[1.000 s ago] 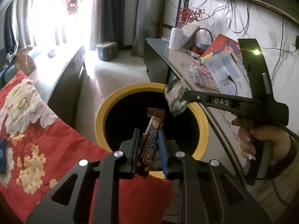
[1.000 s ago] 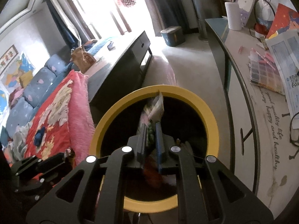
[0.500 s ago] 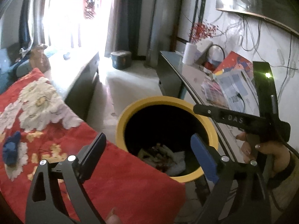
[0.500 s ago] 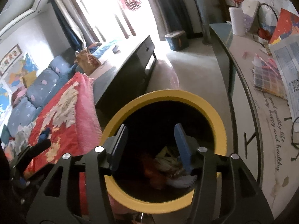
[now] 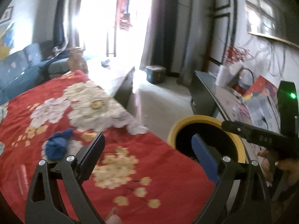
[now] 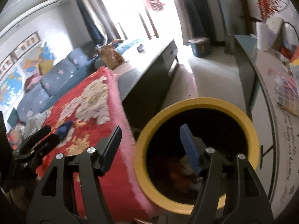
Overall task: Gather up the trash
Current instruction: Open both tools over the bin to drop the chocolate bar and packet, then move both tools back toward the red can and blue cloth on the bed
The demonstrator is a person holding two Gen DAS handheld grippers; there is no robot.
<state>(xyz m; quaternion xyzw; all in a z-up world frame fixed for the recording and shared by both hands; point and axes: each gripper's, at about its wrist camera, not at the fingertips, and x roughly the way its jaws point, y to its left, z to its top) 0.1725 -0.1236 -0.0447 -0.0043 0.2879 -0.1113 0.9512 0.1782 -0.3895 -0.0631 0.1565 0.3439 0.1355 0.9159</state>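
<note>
A yellow-rimmed black trash bin (image 5: 179, 128) stands on the floor beside the red flowered blanket (image 5: 130, 168); it also shows in the right wrist view (image 6: 248, 127), with dropped wrappers (image 6: 185, 169) at its bottom. My left gripper (image 5: 147, 141) is open and empty over the blanket's edge, left of the bin. My right gripper (image 6: 150, 132) is open and empty above the bin's left rim. A crumpled blue item (image 5: 56, 145) lies on the blanket, left of my left gripper, and shows in the right wrist view (image 6: 64, 127).
A low dark cabinet (image 6: 158, 69) stands beyond the blanket. A long side table (image 6: 271, 85) with papers and a paper roll (image 6: 262, 37) runs along the right wall. A blue sofa (image 6: 56, 78) is at the left. A lidded box (image 5: 155, 73) sits on the floor.
Both grippers opened and the wrappers they held fell into the bin. Both then swung left, away from above the bin and toward the blanket.
</note>
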